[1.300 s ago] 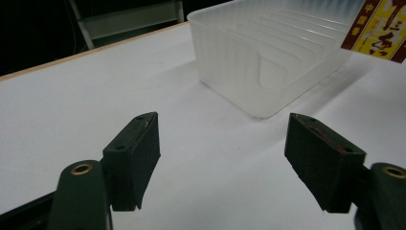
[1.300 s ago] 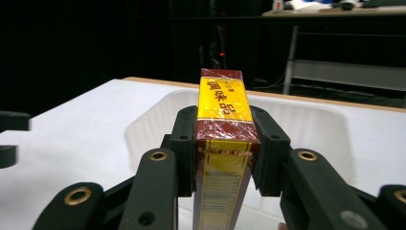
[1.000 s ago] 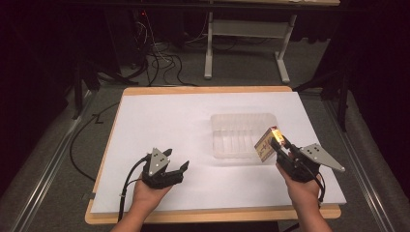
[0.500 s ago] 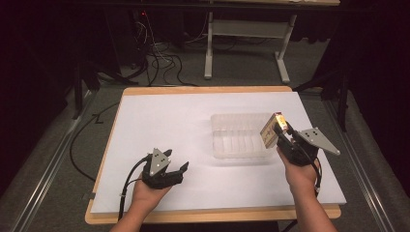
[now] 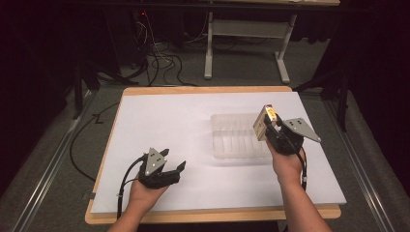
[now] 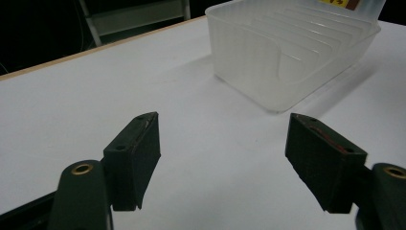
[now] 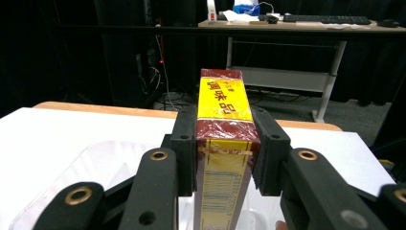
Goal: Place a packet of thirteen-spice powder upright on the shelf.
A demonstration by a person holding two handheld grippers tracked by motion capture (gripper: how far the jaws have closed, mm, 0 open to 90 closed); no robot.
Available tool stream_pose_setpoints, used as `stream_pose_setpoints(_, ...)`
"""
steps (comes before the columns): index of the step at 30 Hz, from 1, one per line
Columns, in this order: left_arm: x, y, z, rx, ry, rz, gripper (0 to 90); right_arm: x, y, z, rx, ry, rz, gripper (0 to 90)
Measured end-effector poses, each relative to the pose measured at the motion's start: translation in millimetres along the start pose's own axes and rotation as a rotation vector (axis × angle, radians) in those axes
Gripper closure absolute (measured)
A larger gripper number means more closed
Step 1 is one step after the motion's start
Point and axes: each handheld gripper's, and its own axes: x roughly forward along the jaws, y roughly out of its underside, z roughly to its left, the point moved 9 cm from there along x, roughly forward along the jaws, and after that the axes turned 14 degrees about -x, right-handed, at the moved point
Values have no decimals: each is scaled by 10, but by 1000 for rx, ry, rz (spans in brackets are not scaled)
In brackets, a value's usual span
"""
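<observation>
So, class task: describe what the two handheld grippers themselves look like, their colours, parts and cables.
Both are black two-jaw tools. The left gripper and the right gripper each carry a grey three-cornered plate on top and trail a black cable. Close up, the flat black pads sit on arms with brass-ringed holes. The forearms are bare, no sleeves.

Box (image 7: 224,143): yellow label on its red top reads 调味品 in red characters, a barcode sits on the near face below, digits too small to read; no other legible text.

box (image 7: 223,158) bottom cut off by the frame edge, its sides hidden behind jaws
</observation>
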Motion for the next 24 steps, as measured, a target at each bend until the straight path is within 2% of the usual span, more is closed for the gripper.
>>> stream_pose_setpoints(12,32,52,-54,32,6,23,281,158,87,62,11,30,28,681)
stream_pose_setpoints(24,33,61,-55,33,4,26,280,226,89,100,6,47,30,681)
